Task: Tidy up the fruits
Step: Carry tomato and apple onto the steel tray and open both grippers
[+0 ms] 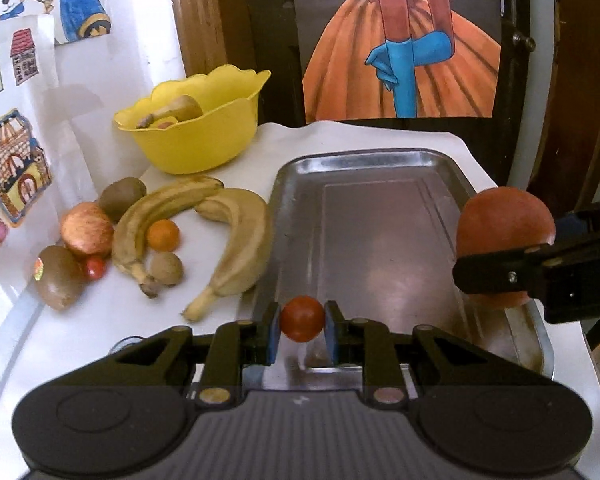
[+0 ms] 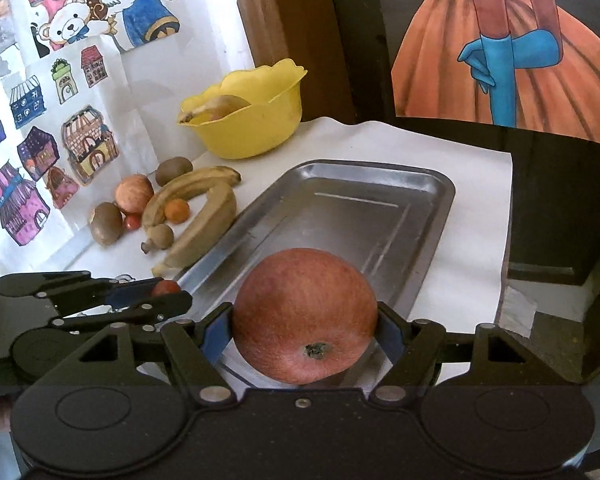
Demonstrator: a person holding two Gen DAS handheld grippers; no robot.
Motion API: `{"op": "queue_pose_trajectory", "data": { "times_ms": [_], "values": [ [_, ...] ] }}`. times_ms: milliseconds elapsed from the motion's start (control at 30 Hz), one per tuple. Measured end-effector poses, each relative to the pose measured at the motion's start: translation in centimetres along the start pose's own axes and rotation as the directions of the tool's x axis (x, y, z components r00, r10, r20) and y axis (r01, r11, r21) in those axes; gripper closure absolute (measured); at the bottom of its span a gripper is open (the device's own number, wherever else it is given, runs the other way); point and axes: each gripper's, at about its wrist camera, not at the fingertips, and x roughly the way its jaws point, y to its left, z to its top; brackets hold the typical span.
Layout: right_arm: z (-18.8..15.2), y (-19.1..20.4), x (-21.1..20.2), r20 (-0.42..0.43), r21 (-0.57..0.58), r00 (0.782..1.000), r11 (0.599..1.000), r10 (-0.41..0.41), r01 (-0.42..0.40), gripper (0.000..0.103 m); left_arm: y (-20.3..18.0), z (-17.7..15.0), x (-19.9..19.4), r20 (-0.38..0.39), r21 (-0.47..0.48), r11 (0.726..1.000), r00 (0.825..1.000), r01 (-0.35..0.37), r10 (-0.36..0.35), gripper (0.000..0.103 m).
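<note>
A white-covered table (image 2: 476,184) carries a metal tray (image 2: 440,188), a yellow bowl (image 2: 260,132) and loose fruit (image 2: 196,208).

the left gripper (image 1: 302,326) pinches a small tomato (image 1: 302,319) at the tray's (image 1: 428,168) near edge; the right gripper (image 2: 305,330) clamps an apple (image 2: 305,316) over its near right corner.

bare steel tray (image 1: 372,220) floor between both loaded tongs; fruit pile (image 1: 148,236) and yellow bowl (image 1: 196,140) crowding its left
</note>
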Motion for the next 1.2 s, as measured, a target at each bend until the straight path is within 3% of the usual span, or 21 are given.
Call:
{"op": "queue_pose_trajectory", "data": {
  "times_ms": [467, 900, 1200],
  "values": [
    [0.8, -0.8, 2.2, -0.033, -0.04, 0.999, 0.998, 0.039, -0.041, 0.028, -0.8, -0.1, 1.7, -0.037, -0.022, 0.998, 0.998, -0.055, 0.054, 0.078],
    [0.9, -0.6, 3.2, -0.057, -0.027, 0.998, 0.999, 0.027, -0.029, 0.028, 0.2, 0.2, 1.4, -0.042, -0.049, 0.998, 0.998, -0.042, 0.04, 0.075],
    [1.9, 0.2, 1.7, 0.016, -0.019, 1.0, 1.0, 0.005, -0.004, 0.02, 1.7, 0.3, -0.6, -0.001, -0.072, 0.996, 0.999, -0.045, 0.045, 0.044]
  ]
}}
